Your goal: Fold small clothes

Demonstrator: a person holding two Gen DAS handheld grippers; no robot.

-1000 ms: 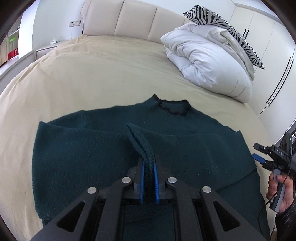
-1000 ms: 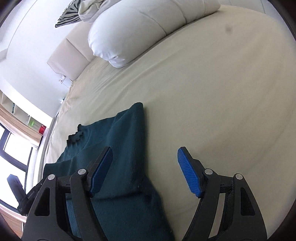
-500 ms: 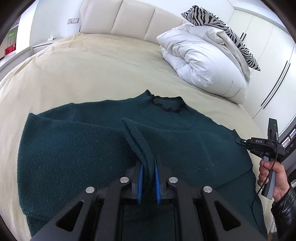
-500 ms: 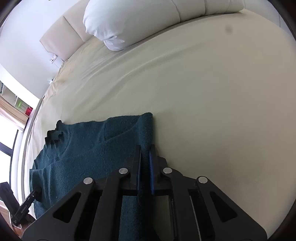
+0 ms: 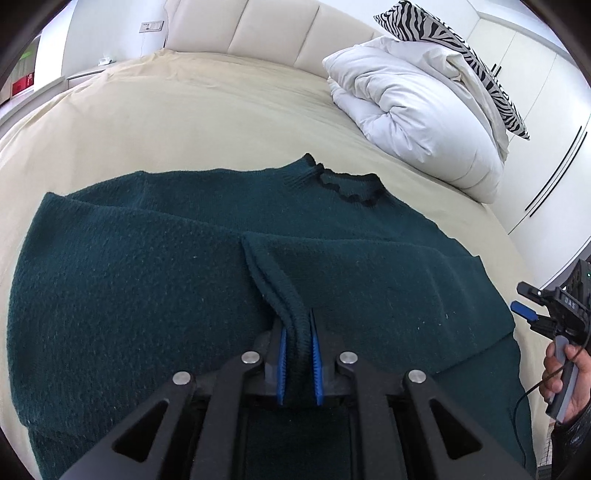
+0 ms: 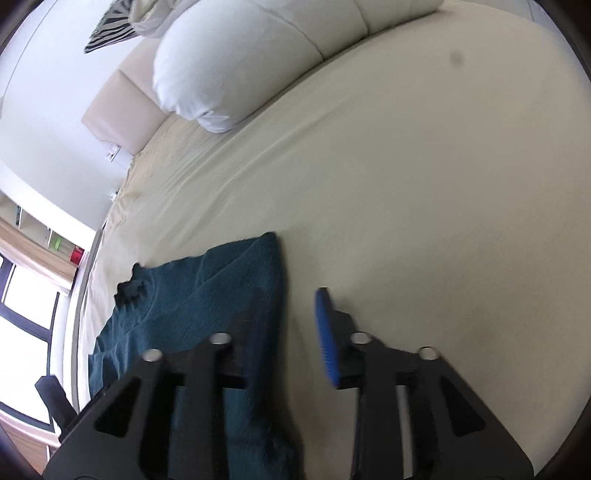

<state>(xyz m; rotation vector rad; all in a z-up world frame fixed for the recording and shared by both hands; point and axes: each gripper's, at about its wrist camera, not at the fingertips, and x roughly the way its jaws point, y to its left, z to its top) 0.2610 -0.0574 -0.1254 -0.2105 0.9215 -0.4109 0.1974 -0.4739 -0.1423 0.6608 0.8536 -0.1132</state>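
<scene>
A dark green knit sweater [image 5: 147, 280] lies flat on the beige bed [image 5: 184, 110], neck with a black scalloped collar [image 5: 347, 184] at the far side. My left gripper [image 5: 298, 354] is shut on a sleeve cuff [image 5: 291, 317] folded across the sweater's middle. In the right wrist view my right gripper [image 6: 291, 328] is open at the sweater's right edge [image 6: 258, 266]; its left finger is over the fabric and its right finger [image 6: 327, 332] is over the bare sheet. The right gripper also shows at the right edge of the left wrist view [image 5: 546, 314].
A white duvet [image 5: 413, 114] and a zebra pillow [image 5: 454, 48] are piled at the bed's far right, by the padded headboard [image 5: 273, 29]. White wardrobe doors [image 5: 546, 110] stand to the right. A window and shelves [image 6: 33, 280] are on the left.
My right gripper was open, shut at the sweater's right edge half a second ago, and has opened again. My left gripper stays shut on the cuff, now slightly lower over the sweater.
</scene>
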